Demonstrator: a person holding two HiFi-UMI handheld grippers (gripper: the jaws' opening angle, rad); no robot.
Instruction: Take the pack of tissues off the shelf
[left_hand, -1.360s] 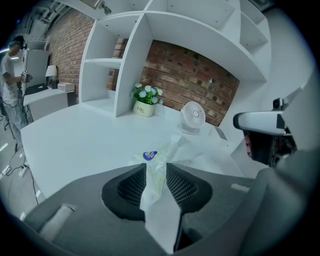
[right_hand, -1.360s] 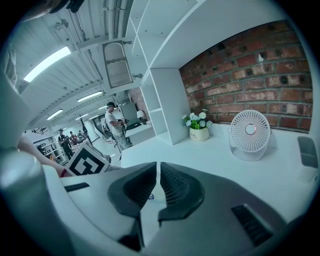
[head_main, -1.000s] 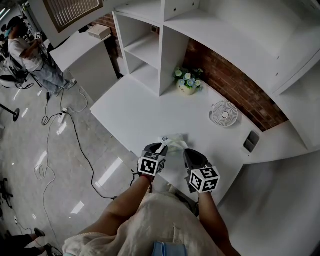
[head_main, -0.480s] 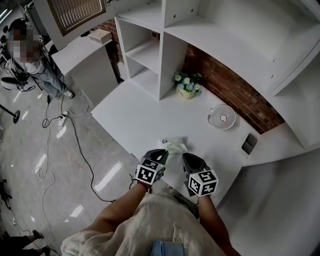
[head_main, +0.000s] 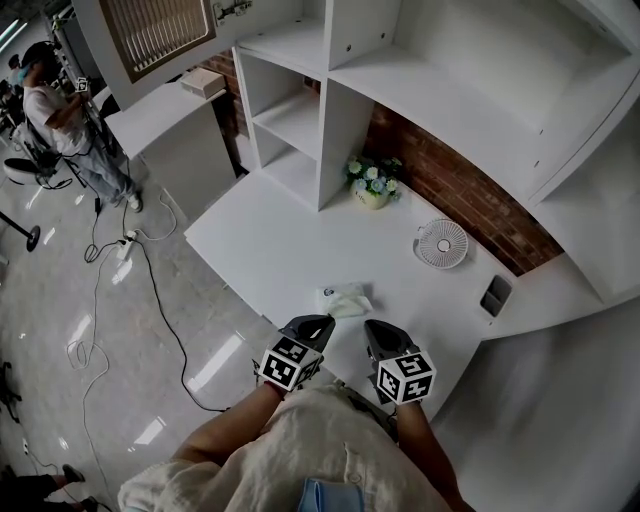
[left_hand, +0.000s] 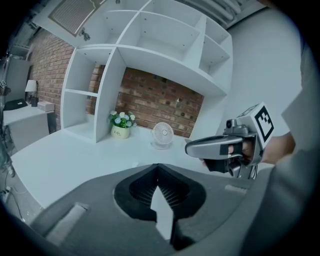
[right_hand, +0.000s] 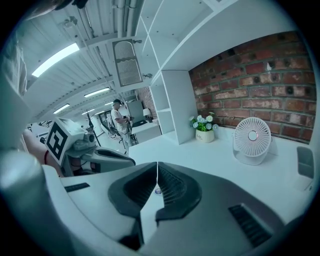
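The pack of tissues, pale and crumpled on top, lies on the white desk near its front edge. My left gripper sits just short of the pack and apart from it, its jaws shut with nothing between them. My right gripper is beside it to the right, also shut and empty. In the left gripper view the jaws meet tip to tip and hide the pack. Beyond them the right gripper shows. The right gripper's own jaws are pressed together too.
A white shelf unit stands at the desk's back left. A small flower pot, a white desk fan and a dark flat device line the brick wall. Cables trail on the floor at the left, where a person stands.
Both grippers have drawn back toward me from the tissue pack, which stays on the desk. The left gripper, close against the pack a second ago, is now apart from it.
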